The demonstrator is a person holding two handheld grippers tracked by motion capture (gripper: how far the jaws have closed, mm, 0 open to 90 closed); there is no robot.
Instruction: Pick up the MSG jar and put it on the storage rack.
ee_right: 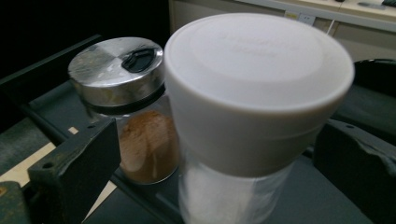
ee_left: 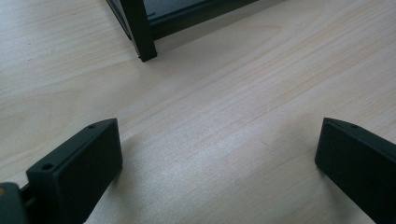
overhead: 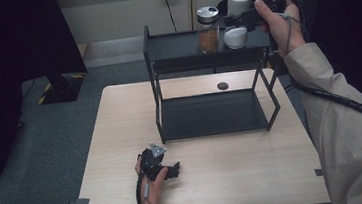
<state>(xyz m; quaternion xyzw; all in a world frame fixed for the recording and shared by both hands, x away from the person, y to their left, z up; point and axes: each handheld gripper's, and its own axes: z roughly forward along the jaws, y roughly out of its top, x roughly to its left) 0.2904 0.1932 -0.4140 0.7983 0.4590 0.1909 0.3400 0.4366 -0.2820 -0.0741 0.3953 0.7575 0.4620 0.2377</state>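
Placing step all but done: white-lidded jar (ee_right: 243, 121) standing on the rack's top shelf (overhead: 173, 46) just beside the spice jar (ee_right: 135, 112), right tool (ee_right: 215, 154) spread wide around it, pads off the glass (apparently). Next: draw straight back without nudging either. Left tool (ee_left: 219, 158) wide, empty, resting on the table (ee_left: 224, 93).

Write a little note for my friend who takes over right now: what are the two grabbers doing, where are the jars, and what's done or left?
Left gripper: open, holding nothing, resting low on the table in front of the black rack.
Right gripper: jaws open on either side of the white-capped jar, not pressing it.
Jars: the white-capped jar stands on the rack's top shelf, close beside the spice jar with the metal lid.
Done: both jars are up on the top shelf.
Left: probably just drawing the right gripper back without knocking the jars.
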